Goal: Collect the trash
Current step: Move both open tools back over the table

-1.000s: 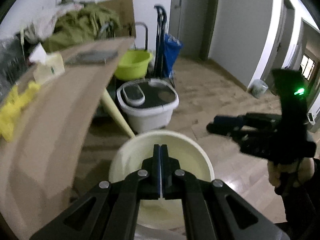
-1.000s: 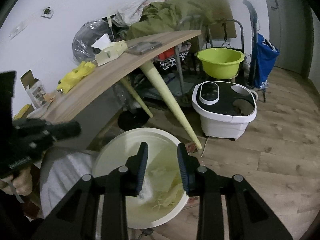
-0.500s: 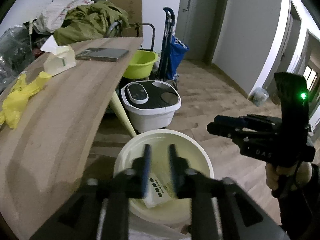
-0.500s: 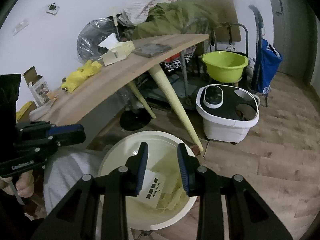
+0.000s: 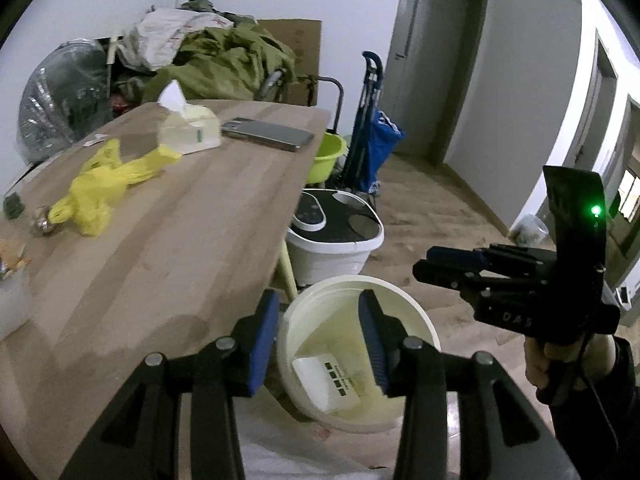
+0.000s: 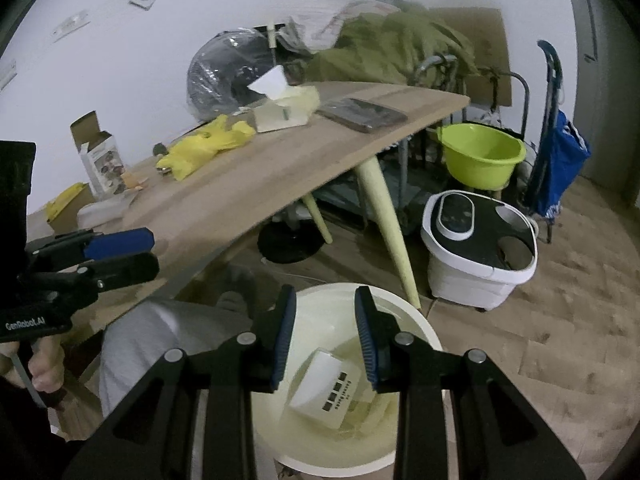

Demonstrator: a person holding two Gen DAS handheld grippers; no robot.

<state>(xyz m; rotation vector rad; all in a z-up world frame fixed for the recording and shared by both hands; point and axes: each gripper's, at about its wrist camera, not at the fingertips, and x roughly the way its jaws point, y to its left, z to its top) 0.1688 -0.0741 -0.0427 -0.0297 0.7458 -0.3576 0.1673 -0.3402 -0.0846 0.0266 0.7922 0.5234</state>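
Trash collection, partly done: one item binned, several left on the desk.

A white carton (image 6: 334, 394) with a row of dark squares is seen lying inside the cream bin (image 5: 420, 322) below the desk's near edge. The left gripper (image 5: 318, 340) is held above the bin, its jaws just opened and empty; the right gripper (image 6: 325, 338) is likewise parted with nothing between. A yellow plastic bag (image 5: 98, 190) and small scraps toward the desk's (image 5: 192, 240) left edge are judged outstanding.
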